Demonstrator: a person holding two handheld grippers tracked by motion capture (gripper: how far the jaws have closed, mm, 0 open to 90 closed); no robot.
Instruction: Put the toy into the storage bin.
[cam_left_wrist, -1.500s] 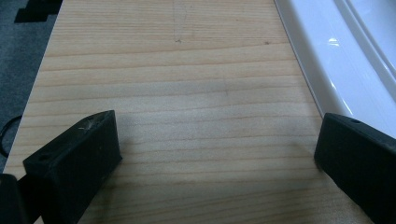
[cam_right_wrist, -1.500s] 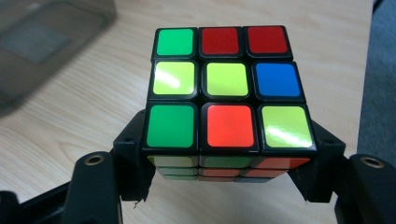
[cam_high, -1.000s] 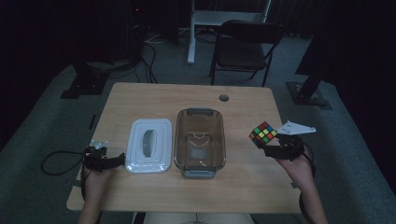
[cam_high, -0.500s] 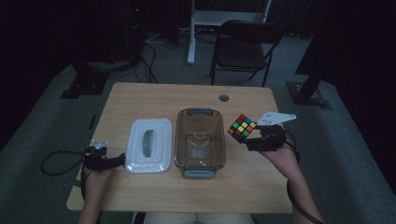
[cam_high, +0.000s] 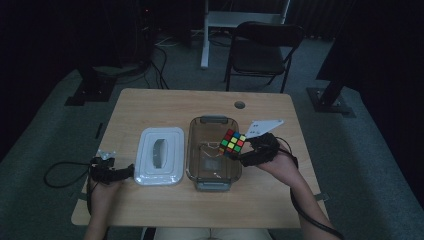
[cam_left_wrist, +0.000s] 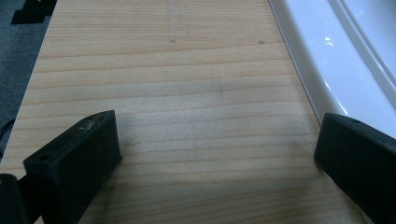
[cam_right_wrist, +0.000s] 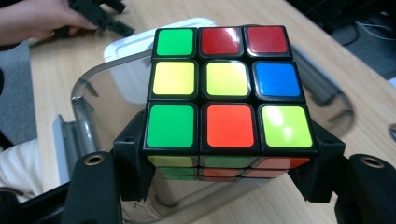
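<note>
Puzzle cube has travelled left from the table's right side and now hangs over the clear container, clamped by flat opposite faces in right gripper—light, rigid, slick plastic; left gripper rests unclenched.

Light wooden table with white lid beside clear container.

Colours on the table

The puzzle cube showed a face of green, red, red; yellow, yellow, blue; green, orange, yellow, all framed in black. The gripper jaws were black. The lid was white with a grey centre, the container clear and brownish, the table pale striped wood.
</note>
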